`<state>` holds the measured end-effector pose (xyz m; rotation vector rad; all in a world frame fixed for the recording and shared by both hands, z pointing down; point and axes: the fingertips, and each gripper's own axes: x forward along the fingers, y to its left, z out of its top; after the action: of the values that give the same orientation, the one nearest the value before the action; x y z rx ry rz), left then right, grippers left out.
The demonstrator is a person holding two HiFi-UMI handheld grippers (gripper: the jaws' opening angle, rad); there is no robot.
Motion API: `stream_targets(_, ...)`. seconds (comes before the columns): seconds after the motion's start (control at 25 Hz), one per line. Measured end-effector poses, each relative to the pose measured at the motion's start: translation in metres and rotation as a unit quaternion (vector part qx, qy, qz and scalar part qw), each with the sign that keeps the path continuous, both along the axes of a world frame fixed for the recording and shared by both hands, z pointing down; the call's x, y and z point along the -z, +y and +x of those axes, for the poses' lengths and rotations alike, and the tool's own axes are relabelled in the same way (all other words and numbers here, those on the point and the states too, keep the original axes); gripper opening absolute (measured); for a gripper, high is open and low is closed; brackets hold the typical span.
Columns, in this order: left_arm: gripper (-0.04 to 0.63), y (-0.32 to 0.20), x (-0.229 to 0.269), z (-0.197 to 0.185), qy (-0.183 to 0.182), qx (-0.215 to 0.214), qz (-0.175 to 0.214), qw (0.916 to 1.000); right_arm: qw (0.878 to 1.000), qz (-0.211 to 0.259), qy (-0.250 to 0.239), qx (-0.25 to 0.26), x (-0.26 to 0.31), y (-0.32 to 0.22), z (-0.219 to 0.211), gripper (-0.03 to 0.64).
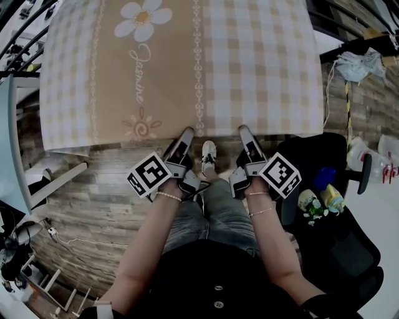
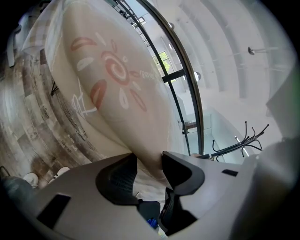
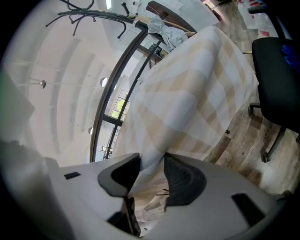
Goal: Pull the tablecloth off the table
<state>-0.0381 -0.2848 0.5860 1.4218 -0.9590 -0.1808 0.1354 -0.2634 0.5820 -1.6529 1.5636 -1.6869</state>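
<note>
Tablecloth [image 1: 262, 68] is being pinched at its near hanging edge between the partly closed jaws of the left gripper [image 1: 185, 134] and the right gripper [image 1: 245, 132], held side by side, while the checked, flower-printed rest is being supported flat by the table.

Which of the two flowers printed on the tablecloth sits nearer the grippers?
The pink spiral-centred flower by the tablecloth hem, just ahead of the left gripper; the white daisy lies much farther up the cloth.
</note>
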Motion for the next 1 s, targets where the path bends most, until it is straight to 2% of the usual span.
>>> stream_targets(0.08,0.165,0.002,0.003,0.000,0.002,-0.001,0.000,1.0000,1.000,0.006,0.014,0.006,0.006,0.002,-0.002,0.133)
stream_targets(0.16,0.117,0.004,0.007,-0.001,-0.001,-0.006,0.007,1.0000,1.000,0.011,0.026,0.010,0.011,0.004,-0.003,0.060)
stream_targets(0.24,0.071,0.006,0.011,-0.004,-0.005,-0.009,0.016,0.9998,1.000,0.014,0.022,0.007,0.013,0.006,-0.004,0.037)
stream_targets(0.32,0.026,0.008,0.014,-0.004,-0.005,-0.011,0.024,0.9996,1.000,0.018,0.019,0.005,0.016,0.007,-0.005,0.029)
stream_targets(0.6,0.017,0.019,0.020,-0.012,-0.012,-0.026,0.034,0.9990,1.000,0.020,0.024,0.005,0.017,0.022,-0.014,0.026)
stream_targets(0.8,0.017,-0.026,0.031,0.000,-0.041,-0.020,0.044,0.9980,0.999,0.019,0.025,0.034,0.021,-0.030,-0.002,0.026)
stream_targets(1.0,0.017,-0.045,0.040,0.020,-0.060,-0.025,0.046,0.9968,0.997,0.010,0.040,0.066,0.027,-0.052,0.016,0.026)
